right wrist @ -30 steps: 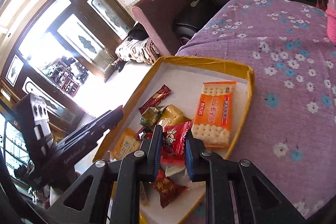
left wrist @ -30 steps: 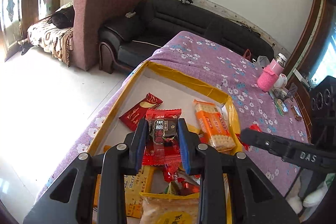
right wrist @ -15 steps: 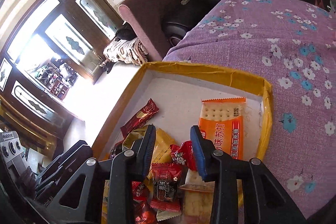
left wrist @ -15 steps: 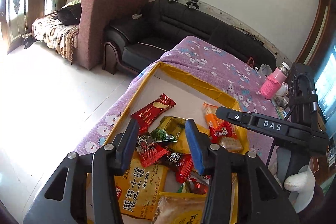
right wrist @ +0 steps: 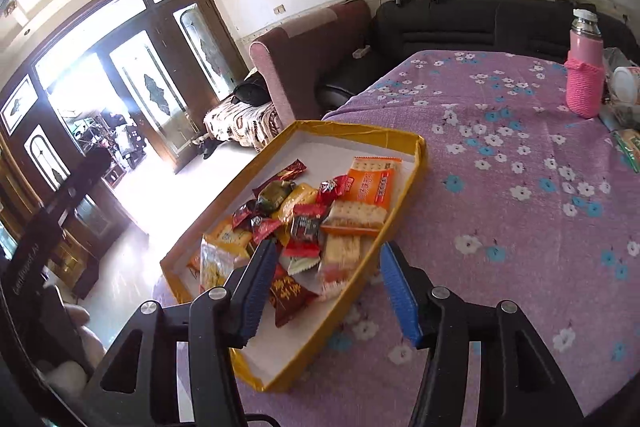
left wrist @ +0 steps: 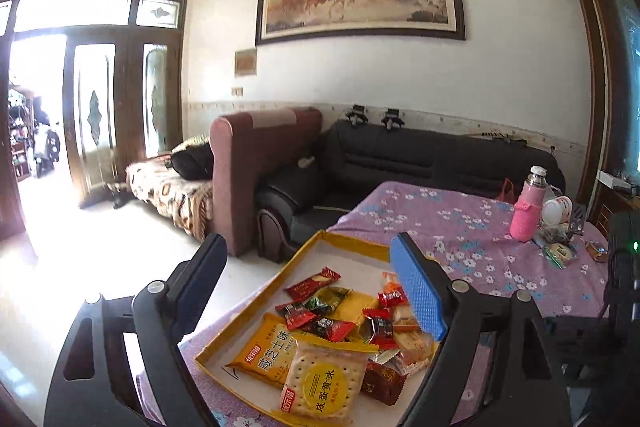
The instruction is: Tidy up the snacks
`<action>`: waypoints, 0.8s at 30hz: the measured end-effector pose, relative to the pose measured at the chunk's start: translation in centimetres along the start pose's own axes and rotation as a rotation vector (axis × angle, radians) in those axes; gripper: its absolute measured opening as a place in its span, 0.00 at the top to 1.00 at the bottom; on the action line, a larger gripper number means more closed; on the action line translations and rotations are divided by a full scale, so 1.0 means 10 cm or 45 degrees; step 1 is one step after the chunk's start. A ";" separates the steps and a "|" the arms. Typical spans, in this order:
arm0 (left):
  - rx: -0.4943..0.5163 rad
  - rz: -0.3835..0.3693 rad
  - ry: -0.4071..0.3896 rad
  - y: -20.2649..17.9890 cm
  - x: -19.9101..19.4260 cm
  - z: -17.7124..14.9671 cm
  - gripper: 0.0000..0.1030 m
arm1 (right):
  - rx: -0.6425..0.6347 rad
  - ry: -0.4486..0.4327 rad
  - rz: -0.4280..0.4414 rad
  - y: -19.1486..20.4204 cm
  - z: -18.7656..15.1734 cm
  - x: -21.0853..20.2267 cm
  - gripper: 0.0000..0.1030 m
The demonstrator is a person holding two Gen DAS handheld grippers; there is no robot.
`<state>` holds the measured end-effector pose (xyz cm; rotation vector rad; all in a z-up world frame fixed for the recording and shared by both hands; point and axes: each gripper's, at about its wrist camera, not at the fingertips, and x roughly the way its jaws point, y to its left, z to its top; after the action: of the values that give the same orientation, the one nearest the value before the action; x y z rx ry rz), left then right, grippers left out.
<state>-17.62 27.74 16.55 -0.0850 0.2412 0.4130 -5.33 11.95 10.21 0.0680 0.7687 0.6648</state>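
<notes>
The left gripper (left wrist: 308, 267) hangs above the near end of the yellow tray (left wrist: 304, 255), its jaws opening wide with nothing between them. The right gripper (right wrist: 324, 283) hovers over the tray's near right rim, jaws also opening and empty. The snacks (right wrist: 304, 223) lie heaped in the tray's near half on the purple floral tablecloth (right wrist: 500, 187). A pink bottle (right wrist: 584, 83) stands at the far right.

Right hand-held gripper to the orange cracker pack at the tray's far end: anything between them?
Yes. The right hand-held gripper, jaws opening and empty, hangs over the tray's near end. Between it and the orange cracker pack lie loose red candy wrappers and another cracker pack.
</notes>
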 end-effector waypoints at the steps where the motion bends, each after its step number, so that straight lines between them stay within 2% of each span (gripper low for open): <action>1: 0.001 0.022 -0.039 -0.04 -0.13 0.02 0.12 | -0.013 -0.015 -0.009 0.01 -0.08 -0.09 0.45; 2: -0.003 0.048 -0.066 -0.07 -0.24 0.04 0.04 | -0.020 -0.033 -0.014 0.01 -0.16 -0.18 0.43; 3: -0.016 0.073 -0.080 -0.09 -0.33 0.06 0.00 | -0.021 -0.051 -0.013 0.01 -0.23 -0.27 0.41; 5: -0.055 0.094 -0.077 -0.10 -0.44 0.07 0.00 | -0.024 -0.084 -0.002 0.01 -0.34 -0.43 0.37; 8: -0.108 0.144 -0.022 -0.13 -0.48 0.06 0.00 | -0.055 -0.110 -0.002 0.06 -0.47 -0.58 0.37; 13: -0.051 0.223 0.036 -0.31 -0.47 -0.05 0.00 | -0.128 -0.133 0.001 0.17 -0.64 -0.73 0.33; 19: -0.016 0.163 0.122 -0.46 -0.46 -0.13 0.00 | -0.138 -0.138 0.007 0.17 -0.73 -0.79 0.32; 24: -0.001 0.158 0.145 -0.52 -0.47 -0.16 0.00 | -0.160 -0.146 -0.012 0.17 -0.78 -0.81 0.29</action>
<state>-20.03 20.99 16.36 -0.0948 0.3596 0.5325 -15.66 7.19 10.08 -0.0122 0.6151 0.6932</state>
